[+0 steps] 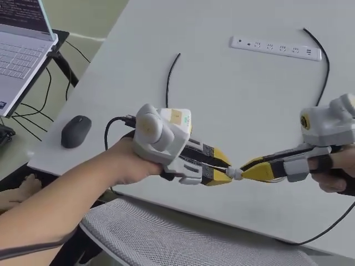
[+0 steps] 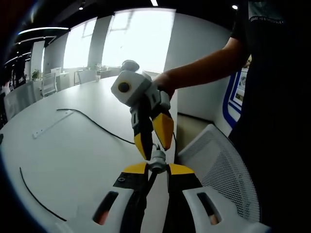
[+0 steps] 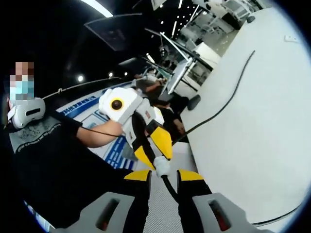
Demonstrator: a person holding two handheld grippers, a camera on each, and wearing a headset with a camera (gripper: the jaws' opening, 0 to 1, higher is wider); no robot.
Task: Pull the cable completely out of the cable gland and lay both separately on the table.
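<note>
The table (image 1: pixel 238 111) lies bare between the thin black wire (image 1: pixel 167 83) and the power strip (image 1: pixel 275 48). A mouse (image 1: pixel 75 131) sits near its left edge. A mesh chair (image 1: pixel 166 238) stands close below the front edge.

Left gripper (image 1: pixel 226 175) and right gripper (image 1: pixel 246 169) are held in the air above the bench (image 1: pixel 233 94), close to its near edge. They point at each other with tips almost meeting. Left hand (image 1: pixel 130 163) is wrapped round its handle, and the bare left forearm (image 1: pixel 61 208) reaches in from off the bench's near edge. Right hand (image 1: pixel 335 176) grips its handle. Left fingers (image 1: pixel 219 176) are clamped on the cable gland (image 1: pixel 236 173). Right fingers (image 1: pixel 260 169) are pinched on the cable (image 3: pixel 170 188).
</note>
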